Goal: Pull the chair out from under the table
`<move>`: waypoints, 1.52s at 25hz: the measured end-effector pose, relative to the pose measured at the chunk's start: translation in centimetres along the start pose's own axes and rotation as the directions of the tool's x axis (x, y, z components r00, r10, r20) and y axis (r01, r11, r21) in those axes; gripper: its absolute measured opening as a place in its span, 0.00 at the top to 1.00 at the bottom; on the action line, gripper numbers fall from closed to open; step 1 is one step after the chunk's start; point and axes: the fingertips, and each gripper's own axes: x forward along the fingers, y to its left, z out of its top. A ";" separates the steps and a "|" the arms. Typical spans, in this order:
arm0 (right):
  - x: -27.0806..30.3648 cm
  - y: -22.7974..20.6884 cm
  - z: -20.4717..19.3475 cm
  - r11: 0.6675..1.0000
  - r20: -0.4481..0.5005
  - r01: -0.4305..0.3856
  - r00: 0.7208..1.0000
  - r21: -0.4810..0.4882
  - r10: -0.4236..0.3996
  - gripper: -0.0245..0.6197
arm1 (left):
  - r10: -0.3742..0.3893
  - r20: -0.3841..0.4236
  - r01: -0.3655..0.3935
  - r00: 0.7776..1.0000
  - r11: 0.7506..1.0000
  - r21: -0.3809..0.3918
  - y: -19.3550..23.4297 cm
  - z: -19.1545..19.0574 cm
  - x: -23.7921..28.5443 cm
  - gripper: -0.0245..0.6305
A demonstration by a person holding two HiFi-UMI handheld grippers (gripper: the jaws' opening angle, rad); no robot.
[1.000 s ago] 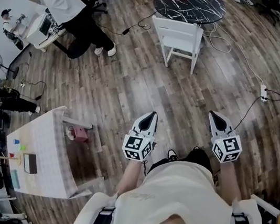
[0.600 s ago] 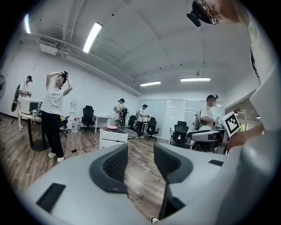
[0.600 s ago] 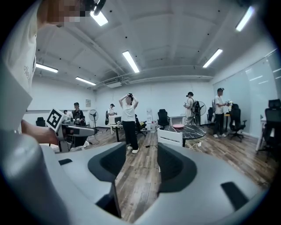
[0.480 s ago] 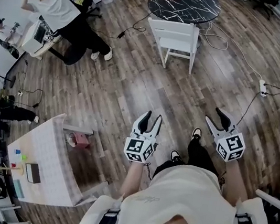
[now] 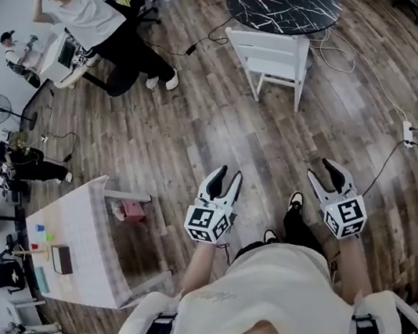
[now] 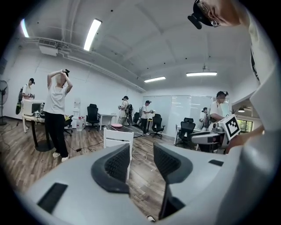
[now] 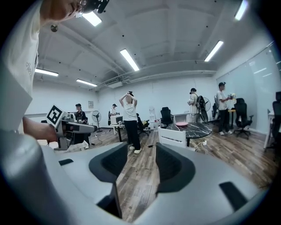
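Your left hand-held gripper (image 5: 228,176) stands wide, empty. Your right hand-held gripper (image 5: 335,172) is closing on nothing (the white chair (image 5: 273,51) at the table (image 5: 292,10) stands well apart).

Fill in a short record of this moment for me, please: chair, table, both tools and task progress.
table: round, black marble top
chair: white, at the table's near edge, back towards the person
left tool: open, empty, aimed towards the chair
right tool: jaws closing, nothing between them
task: not started; chair untouched, both tools well short of it
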 end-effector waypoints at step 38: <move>28.1 -14.4 9.1 0.996 -0.059 -0.064 0.996 -0.054 0.061 0.66 | 0.043 0.063 -0.035 0.997 0.992 -0.117 19.6 7.1 28.1 0.70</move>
